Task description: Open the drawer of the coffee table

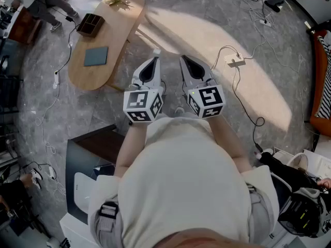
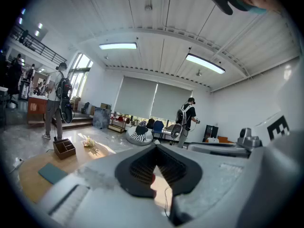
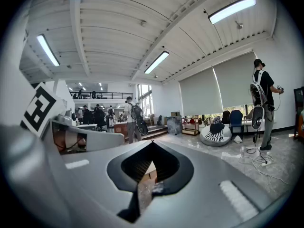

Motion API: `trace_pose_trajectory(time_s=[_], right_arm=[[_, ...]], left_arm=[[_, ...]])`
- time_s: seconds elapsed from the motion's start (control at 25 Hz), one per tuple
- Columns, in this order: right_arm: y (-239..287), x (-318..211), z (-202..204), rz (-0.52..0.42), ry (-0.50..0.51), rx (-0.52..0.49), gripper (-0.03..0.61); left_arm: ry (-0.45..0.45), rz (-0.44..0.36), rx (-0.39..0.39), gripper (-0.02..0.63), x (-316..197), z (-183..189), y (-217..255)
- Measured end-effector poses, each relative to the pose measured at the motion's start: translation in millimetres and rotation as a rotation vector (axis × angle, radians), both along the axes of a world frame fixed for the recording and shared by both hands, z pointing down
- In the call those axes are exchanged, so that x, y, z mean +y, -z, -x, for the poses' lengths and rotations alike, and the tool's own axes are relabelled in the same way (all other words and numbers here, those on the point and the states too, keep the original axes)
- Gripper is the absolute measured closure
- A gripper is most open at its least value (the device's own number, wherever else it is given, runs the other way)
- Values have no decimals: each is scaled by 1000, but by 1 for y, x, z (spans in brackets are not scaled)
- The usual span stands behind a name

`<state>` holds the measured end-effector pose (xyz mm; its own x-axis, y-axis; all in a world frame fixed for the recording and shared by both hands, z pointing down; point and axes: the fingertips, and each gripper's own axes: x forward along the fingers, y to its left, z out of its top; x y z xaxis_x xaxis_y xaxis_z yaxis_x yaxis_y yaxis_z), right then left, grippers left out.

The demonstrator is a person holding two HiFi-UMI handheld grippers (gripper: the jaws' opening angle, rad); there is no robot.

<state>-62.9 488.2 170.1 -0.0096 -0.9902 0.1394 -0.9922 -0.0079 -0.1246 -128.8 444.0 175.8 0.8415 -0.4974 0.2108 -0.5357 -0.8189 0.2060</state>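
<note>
In the head view, coffee table [image 1: 121, 30] whole; in gripper views, left tongs [image 2: 156, 145], right tongs [image 3: 152, 143] clenched, empty.

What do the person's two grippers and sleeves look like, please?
The left gripper and right gripper match: pale grey tapered shells whose fingers carry a black ribbed lining round a teardrop-shaped opening. At the hand end, each has a white cube printed with black square markers. The person wears a cream top that leaves the forearms uncovered.

The oval wooden coffee table [image 1: 124, 26] bears a divided box [image 1: 89, 25], a teal pad [image 1: 96, 56] and dried sprigs [image 1: 118, 0].
</note>
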Motion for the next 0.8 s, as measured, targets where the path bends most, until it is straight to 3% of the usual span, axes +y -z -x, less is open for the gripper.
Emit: trace_pose_trajectory(time_s=[0.8], right_arm=[[-19,-24,-8,54,105,-49,577]], left_arm=[[100,46,-32,612,-27,-7,-16]])
